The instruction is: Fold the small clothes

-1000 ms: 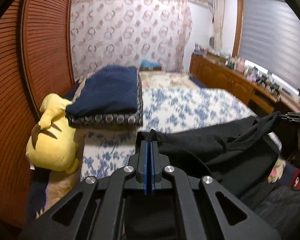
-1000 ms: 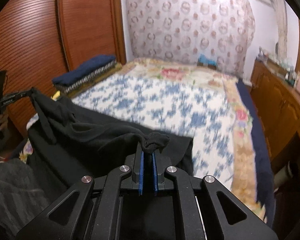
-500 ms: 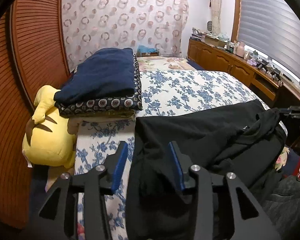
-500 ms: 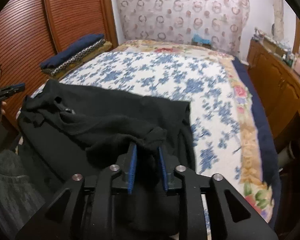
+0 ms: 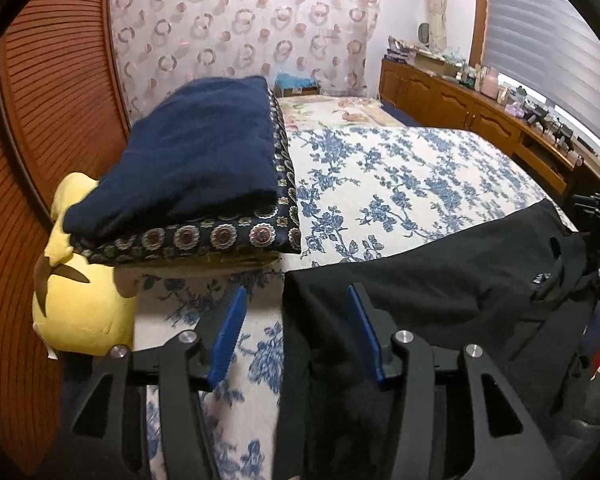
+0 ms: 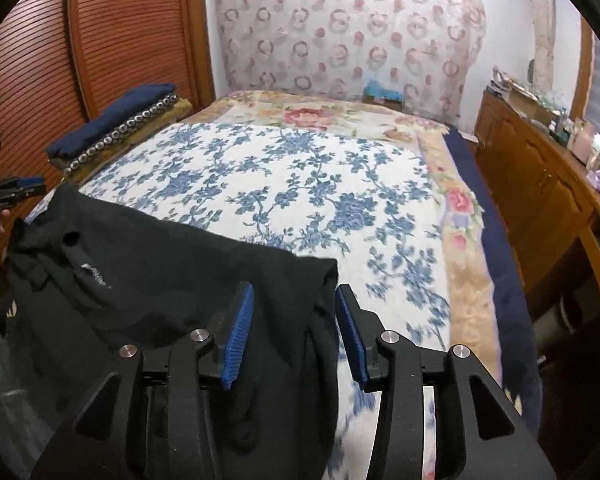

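A black garment lies spread across the near edge of the bed, with a small white label near its collar; it also shows in the right wrist view. My left gripper is open, its blue pads apart over the garment's left corner, holding nothing. My right gripper is open over the garment's right corner, the cloth lying loose between the fingers. Each gripper shows at the edge of the other's view.
The bed has a blue floral cover. A folded navy blanket stack sits at the left edge beside a yellow plush toy. A wooden slatted wardrobe stands left, a cluttered wooden dresser right.
Both grippers were shut on the garment's corners and held it raised; they lowered it onto the bed, opened and let go. The garment now lies flat.
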